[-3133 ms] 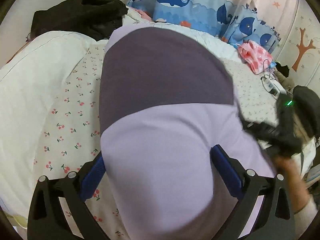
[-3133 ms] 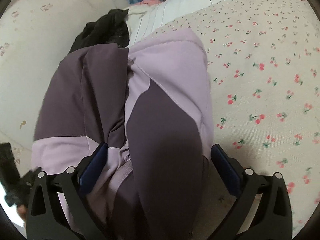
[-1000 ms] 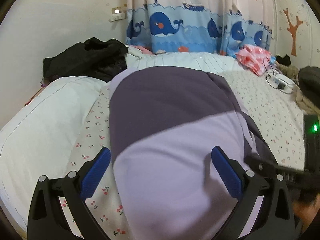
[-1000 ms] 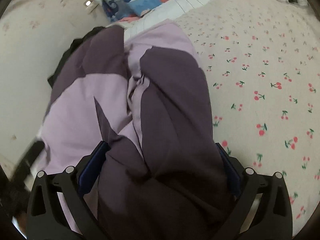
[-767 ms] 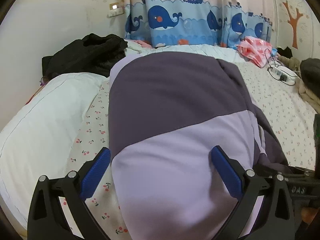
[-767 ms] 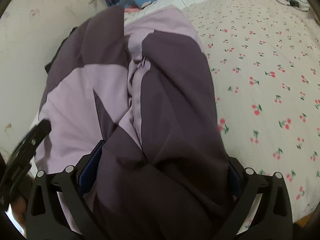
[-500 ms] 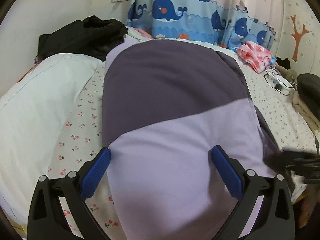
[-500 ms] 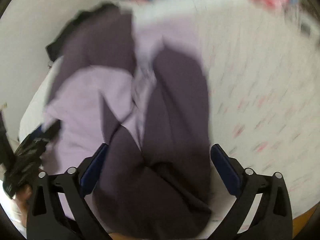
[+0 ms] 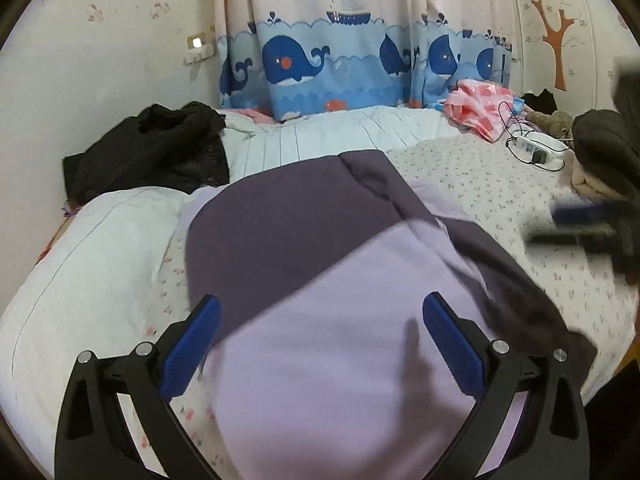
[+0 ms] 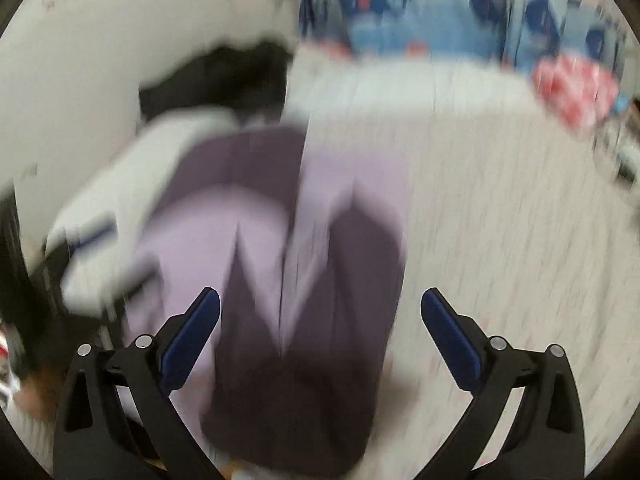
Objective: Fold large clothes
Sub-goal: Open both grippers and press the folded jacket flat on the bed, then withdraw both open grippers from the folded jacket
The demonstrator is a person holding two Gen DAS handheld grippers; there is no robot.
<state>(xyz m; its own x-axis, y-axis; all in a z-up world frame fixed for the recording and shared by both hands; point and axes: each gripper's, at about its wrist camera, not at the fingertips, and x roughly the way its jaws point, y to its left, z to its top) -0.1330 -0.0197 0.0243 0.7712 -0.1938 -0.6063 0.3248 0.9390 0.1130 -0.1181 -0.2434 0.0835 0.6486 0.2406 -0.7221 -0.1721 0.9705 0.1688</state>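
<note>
So in the left wrist view the left gripper has its jaws spread wide, gripping nothing, w/ the jacket lying on the bed right under and between the fingers; prob best to pinch a clean edge and keep layers flat b4 folding. Right wrist view is v blurry, but the right gripper looks spread too, holding nothing, jacket below and just ahead of it.

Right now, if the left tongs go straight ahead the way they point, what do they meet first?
Most likely the purple garment: the open left tongs already straddle its lilac part. Depth is unclear, so contact cannot be confirmed.
</note>
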